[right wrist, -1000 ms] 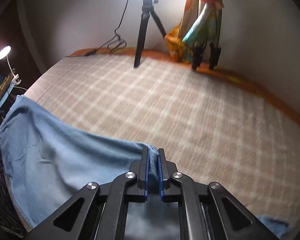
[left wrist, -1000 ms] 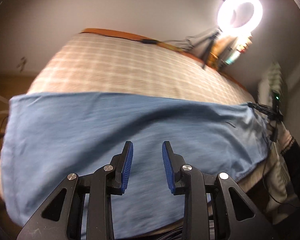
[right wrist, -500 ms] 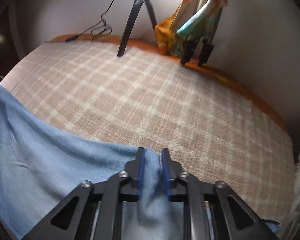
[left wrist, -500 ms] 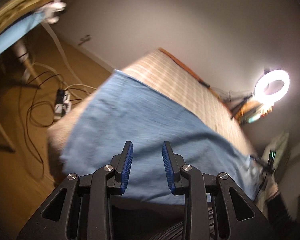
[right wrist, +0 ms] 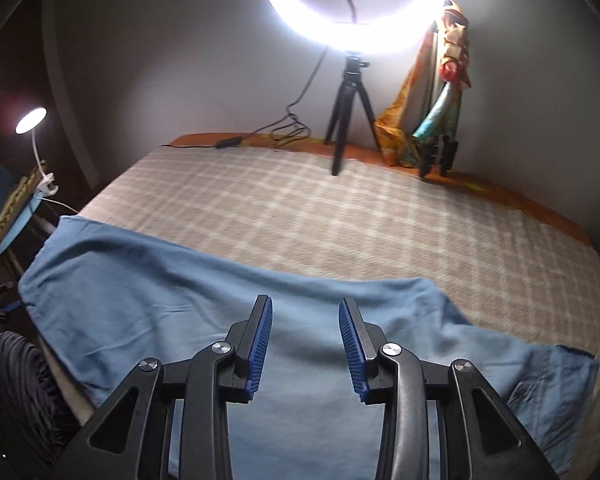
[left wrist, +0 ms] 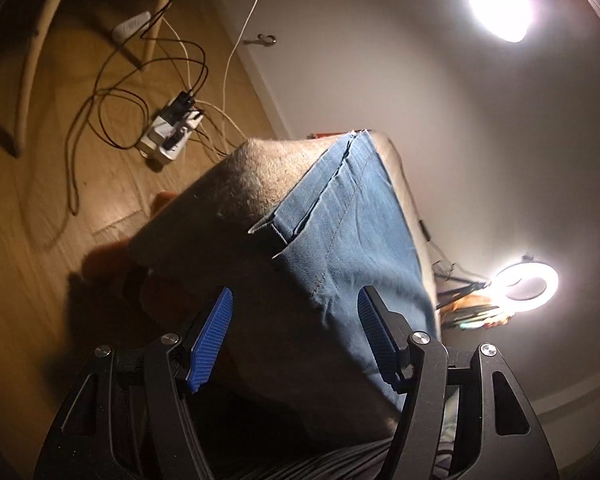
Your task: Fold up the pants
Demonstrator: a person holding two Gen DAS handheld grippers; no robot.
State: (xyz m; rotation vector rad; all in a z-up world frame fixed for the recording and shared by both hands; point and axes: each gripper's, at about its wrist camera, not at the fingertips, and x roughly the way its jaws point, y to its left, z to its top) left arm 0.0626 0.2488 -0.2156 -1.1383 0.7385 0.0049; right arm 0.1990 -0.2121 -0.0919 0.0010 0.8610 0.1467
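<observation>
Pants (right wrist: 188,320): one pair, blue, lay spread across the near edge of the checked bed cover (right wrist: 340,224), one end reaching the bed's corner (left wrist: 240,168) in the left view, waistband end at the right. Right gripper (right wrist: 305,336) hovered just above the cloth with its jaws parted and nothing between them; left gripper (left wrist: 294,336) likewise spread wide and empty, aimed at the corner end. I judged myself between folds, the next move calling for a fresh pinch on each end's edge.
</observation>
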